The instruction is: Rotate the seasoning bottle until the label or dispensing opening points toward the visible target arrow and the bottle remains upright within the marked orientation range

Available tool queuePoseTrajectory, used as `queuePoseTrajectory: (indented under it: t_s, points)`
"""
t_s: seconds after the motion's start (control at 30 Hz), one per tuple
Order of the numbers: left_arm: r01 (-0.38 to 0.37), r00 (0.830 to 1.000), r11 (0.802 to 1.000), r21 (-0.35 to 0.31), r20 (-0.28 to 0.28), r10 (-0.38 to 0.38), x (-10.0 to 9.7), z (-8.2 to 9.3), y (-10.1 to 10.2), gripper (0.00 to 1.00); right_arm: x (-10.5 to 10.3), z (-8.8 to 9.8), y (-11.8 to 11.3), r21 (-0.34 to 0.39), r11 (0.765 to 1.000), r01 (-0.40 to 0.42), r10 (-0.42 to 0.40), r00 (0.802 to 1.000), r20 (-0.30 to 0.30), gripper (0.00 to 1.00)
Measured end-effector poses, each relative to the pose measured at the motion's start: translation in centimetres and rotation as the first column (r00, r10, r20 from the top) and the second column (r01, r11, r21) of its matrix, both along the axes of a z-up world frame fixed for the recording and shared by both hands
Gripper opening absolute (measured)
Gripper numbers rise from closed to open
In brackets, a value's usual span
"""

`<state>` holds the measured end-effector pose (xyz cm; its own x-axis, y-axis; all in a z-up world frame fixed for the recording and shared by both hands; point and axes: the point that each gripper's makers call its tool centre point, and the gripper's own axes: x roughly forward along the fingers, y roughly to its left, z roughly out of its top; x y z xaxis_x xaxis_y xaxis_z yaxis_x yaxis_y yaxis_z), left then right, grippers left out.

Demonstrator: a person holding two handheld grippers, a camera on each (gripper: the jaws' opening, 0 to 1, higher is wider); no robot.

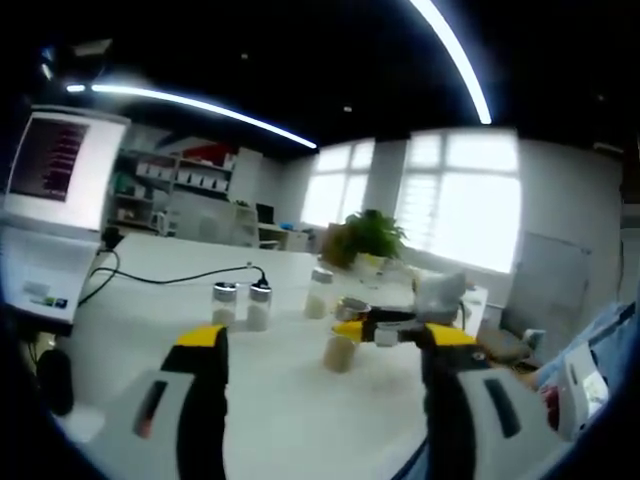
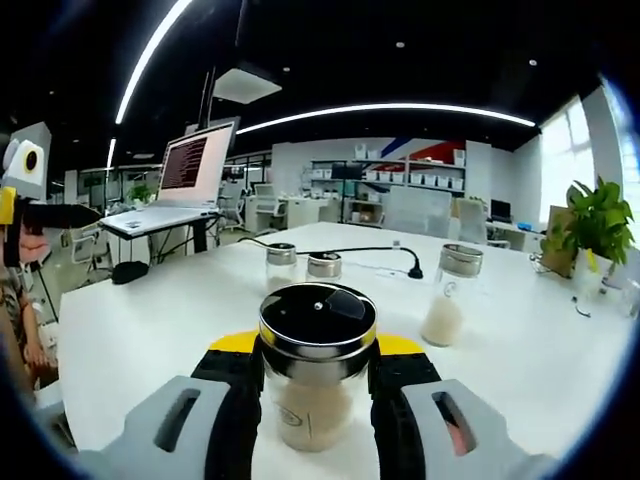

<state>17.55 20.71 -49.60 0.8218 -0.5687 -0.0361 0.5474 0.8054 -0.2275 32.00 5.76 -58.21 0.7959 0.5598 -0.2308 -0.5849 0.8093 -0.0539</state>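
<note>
Right gripper [image 2: 317, 395]: pinching seasoning bottle [image 2: 316, 365], upright on white table [image 2: 140, 330].
Bottle: glass, black lid, pale powder.
Left gripper [image 1: 325, 360]: spread, hovering.
Room: three bottles [image 2: 323, 266] behind, well apart.

Bright window glare [image 1: 460, 200], ceiling light strips [image 2: 390, 108], soft blur, fisheye-curved edges

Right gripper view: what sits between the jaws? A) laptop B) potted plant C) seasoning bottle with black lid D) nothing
C: the seasoning bottle with a black, chrome-rimmed lid stands upright between the right gripper jaws, which close against its glass sides.
</note>
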Motion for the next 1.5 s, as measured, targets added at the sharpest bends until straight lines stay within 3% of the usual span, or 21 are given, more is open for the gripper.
queuePoseTrajectory:
  t_s: [0.3, 0.8, 0.87, 1.03, 1.3, 1.5]
  points:
    - [0.006, 1.0, 1.0, -0.003, -0.008, -0.006, 0.1, -0.1, 0.1, 0.83, 0.1, -0.1, -0.1, 0.022, 1.0, 0.019, -0.019, 1.0, 0.008, 0.4]
    - [0.005, 1.0, 1.0, -0.002, -0.014, -0.005, 0.2, -0.3, 0.1, 0.83, 0.2, -0.3, -0.1, -0.021, 1.0, 0.016, -0.016, 1.0, -0.004, 0.42]
    - [0.011, 1.0, 1.0, -0.006, -0.011, -0.011, 0.2, -0.2, 0.0, 0.83, 0.3, -0.4, 0.0, -0.06, 0.998, 0.003, -0.002, 1.0, 0.014, 0.45]
    - [0.009, 1.0, 1.0, -0.006, -0.009, -0.009, 0.1, -0.1, 0.1, 0.83, -0.1, 0.7, -0.1, -0.044, 0.999, -0.012, 0.013, 0.999, 0.036, 0.54]
    - [-0.004, 1.0, 1.0, -0.01, 0.004, 0.004, -0.1, 0.1, 0.3, 0.83, -1.2, 2.6, -2.7, -0.049, 0.999, -0.006, 0.009, 0.998, 0.065, 0.61]
    - [0.002, 1.0, 1.0, 0.0, 0.006, -0.002, 0.0, 0.1, -0.1, 0.84, -1.9, 4.0, -5.5, -0.052, 0.999, 0.005, 0.0, 0.996, 0.093, 0.61]
